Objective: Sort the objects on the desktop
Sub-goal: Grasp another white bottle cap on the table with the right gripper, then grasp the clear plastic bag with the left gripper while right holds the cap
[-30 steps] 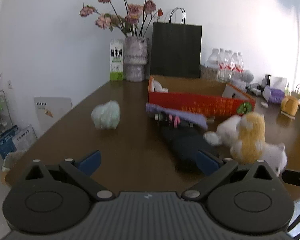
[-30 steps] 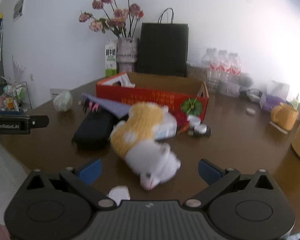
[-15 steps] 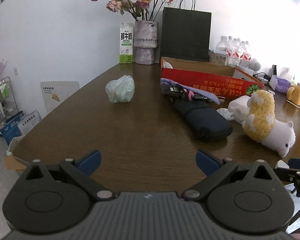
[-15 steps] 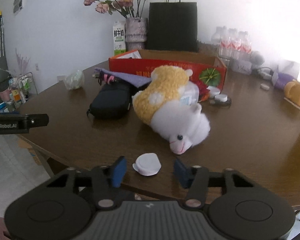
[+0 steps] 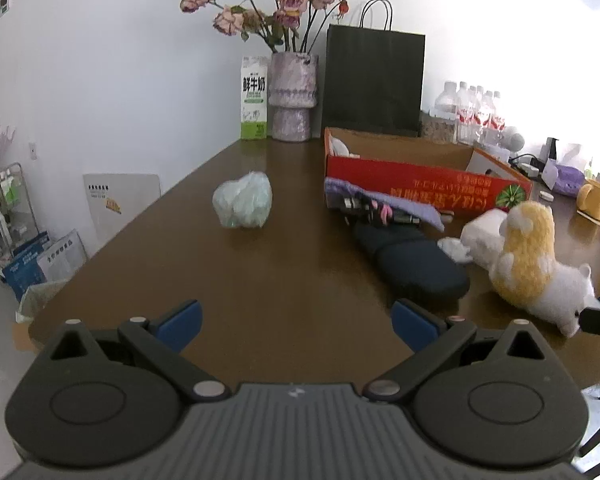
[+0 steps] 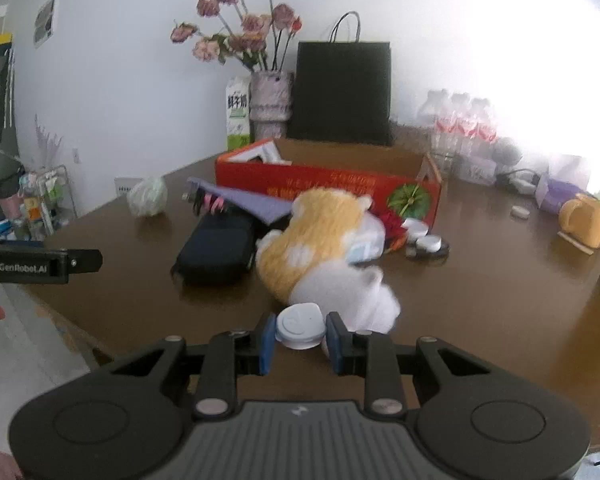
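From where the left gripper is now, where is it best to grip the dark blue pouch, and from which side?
Probably across the narrow width of the dark blue pouch, at its rounded near end, coming from above. It lies flat and long, and the far end sits under the purple cloth.

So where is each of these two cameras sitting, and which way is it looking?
Left wrist view: sits on the left gripper, looking forward and slightly down along its wide-apart blue fingers across the brown table at a pale green bundle; the right gripper's tip pokes in at the right edge.
Right wrist view: sits on the right gripper, whose jaws are closing around a small white round case in front of the plush toy; the left gripper and a fingertip show at left.
Shared: plush toy, red box, black pouch, flower vase.
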The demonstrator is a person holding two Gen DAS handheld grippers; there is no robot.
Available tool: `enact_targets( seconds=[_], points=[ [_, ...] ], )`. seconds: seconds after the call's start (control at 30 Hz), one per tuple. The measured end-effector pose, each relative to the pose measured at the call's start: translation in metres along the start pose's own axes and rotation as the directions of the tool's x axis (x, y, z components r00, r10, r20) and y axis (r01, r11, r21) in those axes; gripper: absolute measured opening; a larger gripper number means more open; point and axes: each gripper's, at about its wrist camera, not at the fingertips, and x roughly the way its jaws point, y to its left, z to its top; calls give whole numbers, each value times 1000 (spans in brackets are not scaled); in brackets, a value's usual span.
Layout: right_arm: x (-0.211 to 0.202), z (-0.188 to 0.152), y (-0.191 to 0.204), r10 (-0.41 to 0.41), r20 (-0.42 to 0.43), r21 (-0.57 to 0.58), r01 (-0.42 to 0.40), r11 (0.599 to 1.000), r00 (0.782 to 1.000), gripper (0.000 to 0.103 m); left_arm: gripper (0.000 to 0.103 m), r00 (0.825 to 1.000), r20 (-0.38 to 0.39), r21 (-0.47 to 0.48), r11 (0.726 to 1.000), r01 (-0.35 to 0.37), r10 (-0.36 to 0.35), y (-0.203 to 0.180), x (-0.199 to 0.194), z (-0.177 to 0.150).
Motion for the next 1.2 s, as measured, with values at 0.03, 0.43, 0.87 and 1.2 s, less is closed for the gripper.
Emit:
enact_targets(
  seconds=[0.03,0.43,0.87,1.2],
  points=[
    [-1,3,-2,-5,10,2,5,1000,1000,26,103,1000,4,4,1000,-2,2,0,1,3],
    [21,37,-39,-82,30,42,80,996,996,26,103,999,11,17,999,-49,49,6,39,41],
    [86,77,-72,-105,-7,41,105,994,994,26,103,991,-56,-1,993,-119,119,19,106,71],
    [136,98,-88,-113,-52,60,116,991,992,26,103,983,-116,16,990,-143,144,32,160,88]
  ],
)
